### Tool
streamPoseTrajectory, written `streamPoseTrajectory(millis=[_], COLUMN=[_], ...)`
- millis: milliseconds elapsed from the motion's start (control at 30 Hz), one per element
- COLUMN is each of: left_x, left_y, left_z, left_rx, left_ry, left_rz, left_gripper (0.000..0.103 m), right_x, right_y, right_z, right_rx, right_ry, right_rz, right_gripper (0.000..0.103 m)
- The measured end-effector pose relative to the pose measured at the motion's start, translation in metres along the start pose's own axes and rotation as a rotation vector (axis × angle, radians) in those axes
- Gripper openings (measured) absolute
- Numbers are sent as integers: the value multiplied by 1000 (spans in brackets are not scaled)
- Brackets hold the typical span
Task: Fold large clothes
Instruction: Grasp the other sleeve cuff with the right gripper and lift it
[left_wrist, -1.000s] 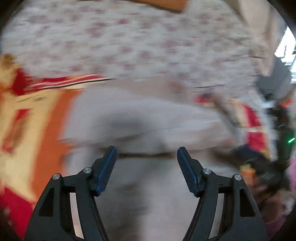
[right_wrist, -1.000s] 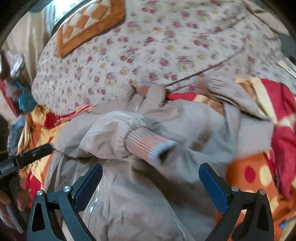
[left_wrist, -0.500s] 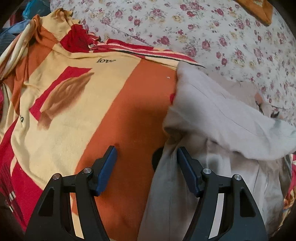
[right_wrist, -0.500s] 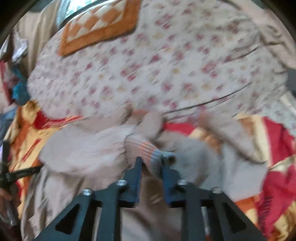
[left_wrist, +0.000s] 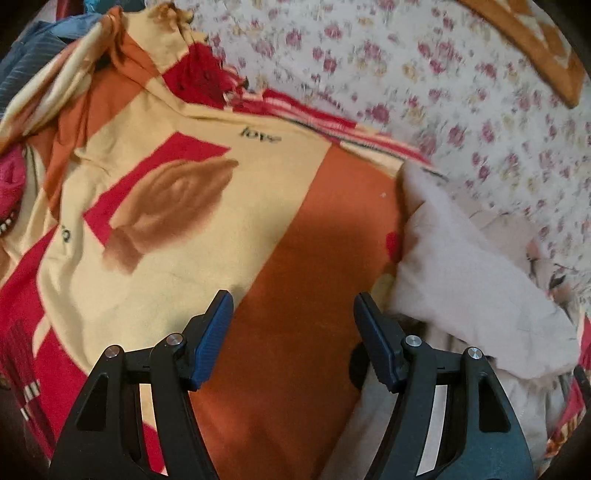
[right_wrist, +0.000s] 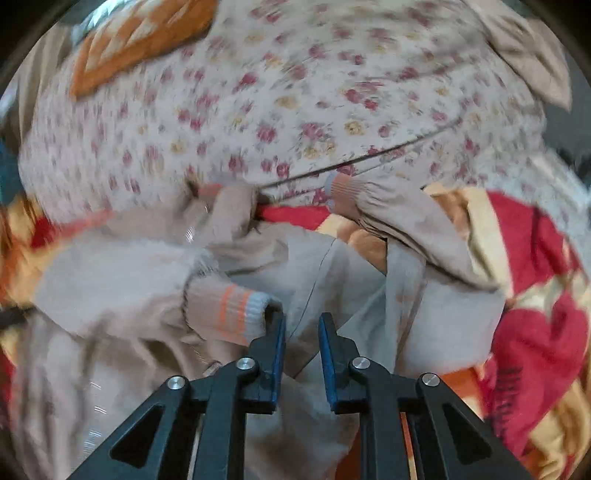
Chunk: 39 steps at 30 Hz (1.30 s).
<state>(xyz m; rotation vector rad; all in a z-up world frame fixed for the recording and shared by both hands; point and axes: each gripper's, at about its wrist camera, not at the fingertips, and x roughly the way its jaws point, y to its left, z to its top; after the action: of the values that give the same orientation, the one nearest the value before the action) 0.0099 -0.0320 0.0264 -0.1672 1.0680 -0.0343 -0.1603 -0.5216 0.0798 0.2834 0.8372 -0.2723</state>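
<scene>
Floral bedsheet (right_wrist: 314, 110) backs everything. Your right gripper (right_wrist: 302, 325) is nearly clenched, gripping nothing, its left finger touching the beige jacket's (right_wrist: 122, 280) striped cuff (right_wrist: 236, 310). Your left gripper (left_wrist: 293, 314) hangs released over the orange-and-red blanket (left_wrist: 288, 258), jacket beside it.

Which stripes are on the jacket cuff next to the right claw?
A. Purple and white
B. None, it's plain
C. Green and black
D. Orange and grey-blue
D: in the right wrist view the cuff beside the right claw shows orange bands and a grey-blue edge.
</scene>
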Motion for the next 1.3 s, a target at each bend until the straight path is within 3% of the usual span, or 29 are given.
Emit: streamPoseTrajectory(millis=[33, 67, 167, 267, 433, 533, 567, 600, 633, 667, 733, 800, 900, 933, 1000, 1100, 1300], left_x=[-5, -10, -23, -32, -20, 2, 8, 11, 12, 10, 7, 11, 27, 25, 20, 8, -17], left_y=[-2, -5, -22, -52, -89, -96, -97, -96, -95, -94, -89, -87, -88, -89, -89, -91, -109], left_z=[-1, -1, 1, 3, 4, 0, -2, -4, -6, -7, -9, -12, -19, -21, -21, -19, -14], left_rx=[5, 9, 42, 94, 177, 196, 200, 203, 206, 206, 199, 199, 224, 226, 228, 227, 243], left_ry=[-6, -10, -31, -54, -44, 12, 32, 38, 39, 33, 11, 20, 79, 62, 64, 40, -51], left_rz=[-10, -26, -59, -85, -68, -41, -31, -26, -26, -34, -48, -35, -26, -24, -25, -33, -57], left_gripper=[68, 68, 68, 68, 68, 68, 68, 68, 68, 68, 68, 68, 68, 68, 68, 68, 68], right_x=[-3, -6, -2, 12, 42, 63, 68, 70, 68, 56, 34, 23, 52, 61, 58, 30, -8], right_y=[-4, -8, -2, 14, 32, 33, 34, 34, 35, 39, 37, 39, 33, 27, 18, 5, 16], right_z=[2, 2, 5, 4, 2, 9, 12, 16, 20, 25, 28, 25, 1, -9, -15, -15, -1], right_rx=[39, 83, 197, 283, 407, 472, 466, 442, 401, 347, 262, 175, 145, 161, 192, 205, 150], right_ry=[-1, 0, 65, 150, 230, 198, 206, 212, 204, 154, 58, 13, 141, 199, 208, 161, 49], right_rz=[20, 70, 271, 399, 461, 446, 437, 426, 412, 410, 380, 286, 174, 190, 219, 187, 184], right_gripper=[51, 68, 70, 70, 71, 71, 64, 52, 21, 19, 19, 19, 19, 19, 19, 33, 34])
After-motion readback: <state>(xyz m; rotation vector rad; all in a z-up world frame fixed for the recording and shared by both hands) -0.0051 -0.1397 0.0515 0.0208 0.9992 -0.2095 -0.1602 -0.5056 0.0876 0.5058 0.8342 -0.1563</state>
